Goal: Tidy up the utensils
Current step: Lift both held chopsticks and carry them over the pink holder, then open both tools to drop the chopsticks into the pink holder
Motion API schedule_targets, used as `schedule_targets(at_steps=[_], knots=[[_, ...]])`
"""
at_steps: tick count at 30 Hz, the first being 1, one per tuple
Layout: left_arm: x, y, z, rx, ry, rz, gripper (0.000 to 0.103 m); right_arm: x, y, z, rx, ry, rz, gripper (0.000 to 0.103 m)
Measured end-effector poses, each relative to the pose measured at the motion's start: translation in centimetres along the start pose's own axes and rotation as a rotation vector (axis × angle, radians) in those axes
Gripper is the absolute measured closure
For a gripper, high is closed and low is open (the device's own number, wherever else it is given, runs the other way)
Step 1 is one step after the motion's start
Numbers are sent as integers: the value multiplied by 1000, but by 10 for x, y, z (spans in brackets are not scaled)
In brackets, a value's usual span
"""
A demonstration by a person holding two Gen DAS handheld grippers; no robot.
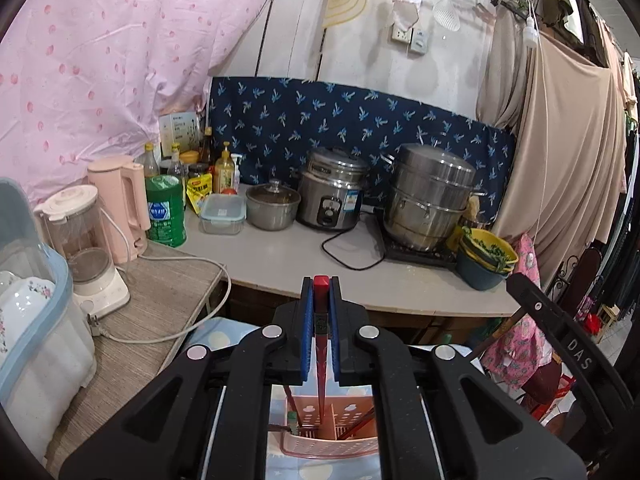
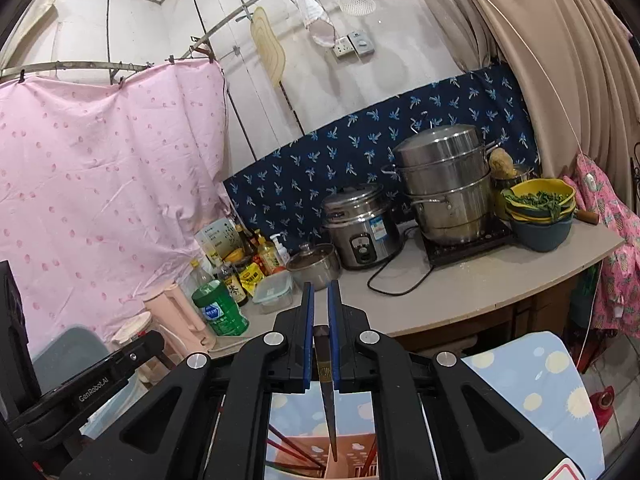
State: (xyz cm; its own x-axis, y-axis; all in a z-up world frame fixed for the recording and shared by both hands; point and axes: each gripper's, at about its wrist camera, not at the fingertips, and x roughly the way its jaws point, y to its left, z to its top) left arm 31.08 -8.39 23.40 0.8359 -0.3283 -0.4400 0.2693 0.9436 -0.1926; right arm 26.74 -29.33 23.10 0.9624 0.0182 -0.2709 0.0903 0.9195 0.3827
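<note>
In the left wrist view my left gripper [image 1: 321, 285] is shut on a red chopstick [image 1: 321, 360]. The stick stands nearly upright between the blue pads, its tip hanging over a pink slotted utensil holder [image 1: 334, 438] that has a few chopsticks in it. In the right wrist view my right gripper [image 2: 320, 287] is shut on a dark chopstick [image 2: 329, 408], which points down at the same pink holder [image 2: 346, 454]. Red chopsticks [image 2: 289, 453] lean in the holder's left part. Each gripper's body shows at the edge of the other's view.
The holder stands on a blue cloth with pale dots [image 2: 532, 376]. Beyond is a counter [image 1: 304, 256] with a rice cooker [image 1: 330, 196], stacked steamer pots [image 1: 430, 196], a lidded pot [image 1: 273, 205], bottles, a pink kettle [image 1: 120, 200] and a blender [image 1: 86, 248]. A dish box [image 1: 36, 320] is at left.
</note>
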Motion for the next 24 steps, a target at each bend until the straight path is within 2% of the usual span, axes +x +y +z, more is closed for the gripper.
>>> schedule_targets(at_steps=[8,10,12,14,16,24], knots=[[38,9,-34,-2,92,18,95,30,-27,-47,10,114,-49,96],[40,11,-38,-9,100,22,95,32,-33,-53,18,132,-56,93],[38,11,-41,-16,101,20,90,29,-35,-55,17,136,-65,92],[33,10,-42,-18,91,25,66,25,-36,-56,19,137,-65,90],[26,8,-43,-10,73,38,54,17,-36,-56,24,130,-64,81],[0,-6,-53,38,64,41,51,-17,-31,-58,26,124,-49,76]])
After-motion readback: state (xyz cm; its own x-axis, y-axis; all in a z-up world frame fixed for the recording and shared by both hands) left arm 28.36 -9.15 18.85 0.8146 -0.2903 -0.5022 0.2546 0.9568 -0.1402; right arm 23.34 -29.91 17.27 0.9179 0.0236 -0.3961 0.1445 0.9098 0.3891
